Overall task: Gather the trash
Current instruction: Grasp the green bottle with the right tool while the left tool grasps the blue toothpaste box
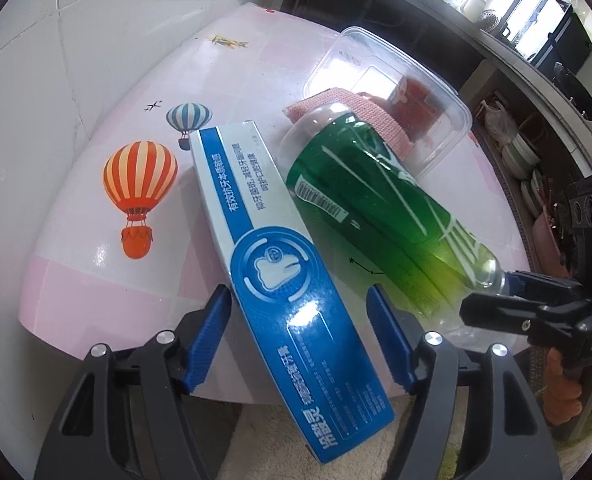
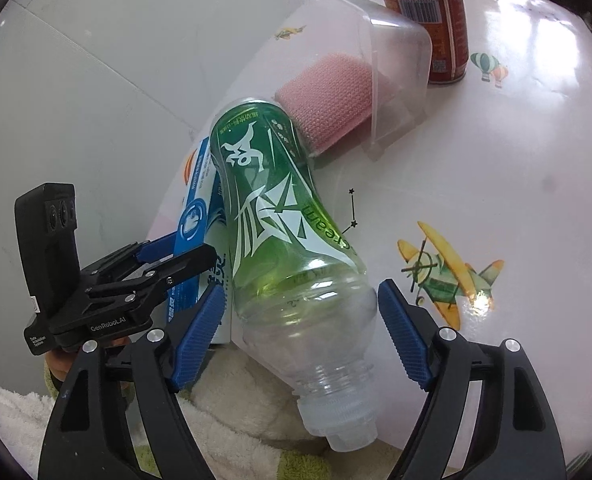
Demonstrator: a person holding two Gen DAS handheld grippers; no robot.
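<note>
Our left gripper (image 1: pixel 299 308) wide around a blue toothpaste box (image 1: pixel 280 248), pads not touching, our right gripper (image 2: pixel 299 316) wide around a green bottle (image 2: pixel 280 220), pink table (image 2: pixel 495 160).

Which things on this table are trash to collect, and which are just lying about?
Likely trash:
- blue toothpaste box, between the left gripper fingers
- green bottle, between the right gripper fingers
- clear plastic tub
- red can

Unclear:
- pink sponge
</note>
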